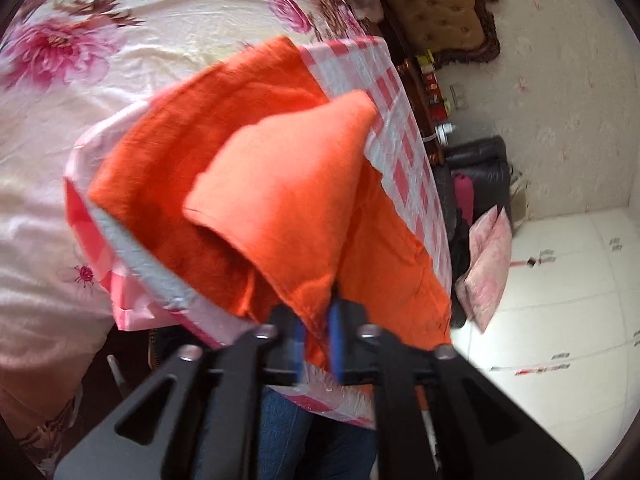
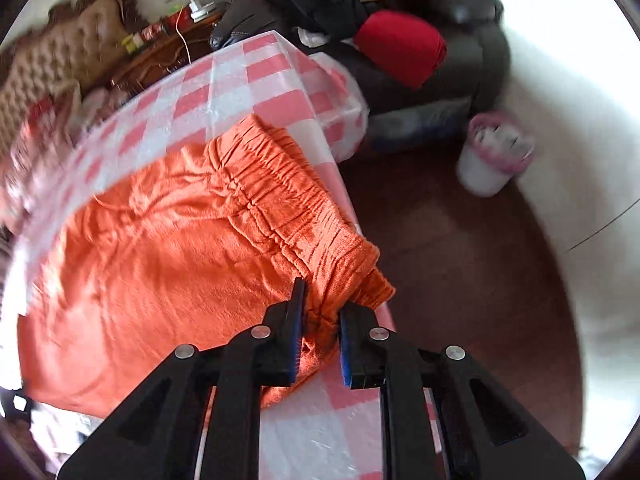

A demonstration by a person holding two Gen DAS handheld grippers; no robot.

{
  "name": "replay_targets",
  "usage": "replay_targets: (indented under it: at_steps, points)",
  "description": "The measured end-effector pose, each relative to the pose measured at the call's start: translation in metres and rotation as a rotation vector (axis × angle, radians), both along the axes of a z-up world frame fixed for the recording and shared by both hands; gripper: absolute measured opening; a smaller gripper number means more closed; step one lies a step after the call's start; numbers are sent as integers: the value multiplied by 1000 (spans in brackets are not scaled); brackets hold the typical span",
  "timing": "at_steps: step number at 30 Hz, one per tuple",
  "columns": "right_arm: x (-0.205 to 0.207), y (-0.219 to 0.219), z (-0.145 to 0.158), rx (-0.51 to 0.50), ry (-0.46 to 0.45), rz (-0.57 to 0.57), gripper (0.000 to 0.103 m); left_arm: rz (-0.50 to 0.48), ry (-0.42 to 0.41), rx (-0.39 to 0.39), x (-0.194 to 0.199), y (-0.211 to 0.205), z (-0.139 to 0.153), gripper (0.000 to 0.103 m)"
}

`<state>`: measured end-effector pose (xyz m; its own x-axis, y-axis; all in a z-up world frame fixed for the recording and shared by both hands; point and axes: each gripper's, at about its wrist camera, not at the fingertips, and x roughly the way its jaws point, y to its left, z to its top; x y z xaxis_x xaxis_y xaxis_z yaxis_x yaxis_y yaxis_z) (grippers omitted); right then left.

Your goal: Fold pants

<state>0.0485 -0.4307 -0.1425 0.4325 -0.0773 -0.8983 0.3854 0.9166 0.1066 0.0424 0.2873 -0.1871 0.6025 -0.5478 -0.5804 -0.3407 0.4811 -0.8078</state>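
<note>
Orange pants (image 1: 160,184) lie on a small table with a pink-and-white checked cloth (image 1: 392,120). In the left wrist view my left gripper (image 1: 318,340) is shut on a leg end of the pants (image 1: 288,184) and holds it lifted, draped over the rest. In the right wrist view the elastic waistband (image 2: 280,208) lies at the table's right edge. My right gripper (image 2: 320,328) is shut on the waistband's near corner, with fabric bunched between its blue pads (image 2: 346,356). The checked cloth (image 2: 240,92) shows beyond the pants.
A bed with a floral sheet (image 1: 120,40) lies beyond the table. A dark armchair (image 2: 460,60) piled with clothes and a red cushion (image 2: 400,46) stands to the right. A white bin (image 2: 492,156) sits on the brown floor. A wooden nightstand (image 2: 160,52) stands behind the table.
</note>
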Motion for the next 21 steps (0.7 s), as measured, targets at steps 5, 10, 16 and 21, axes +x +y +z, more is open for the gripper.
replay_targets:
  at_steps: [5, 10, 16, 21]
  points:
    - [-11, 11, 0, -109, 20, -34, 14, 78, -65, -63, -13, 25, -3, 27]
    - [-17, 20, -4, -182, 41, -65, 14, 122, -90, -96, 8, 42, -5, 7]
    - [-15, 25, -4, -197, 64, -79, 14, 135, -141, 552, -15, 10, 64, 7]
    - [-7, 35, -5, -263, 93, -78, 15, 130, 5, 669, -30, 6, 27, 13]
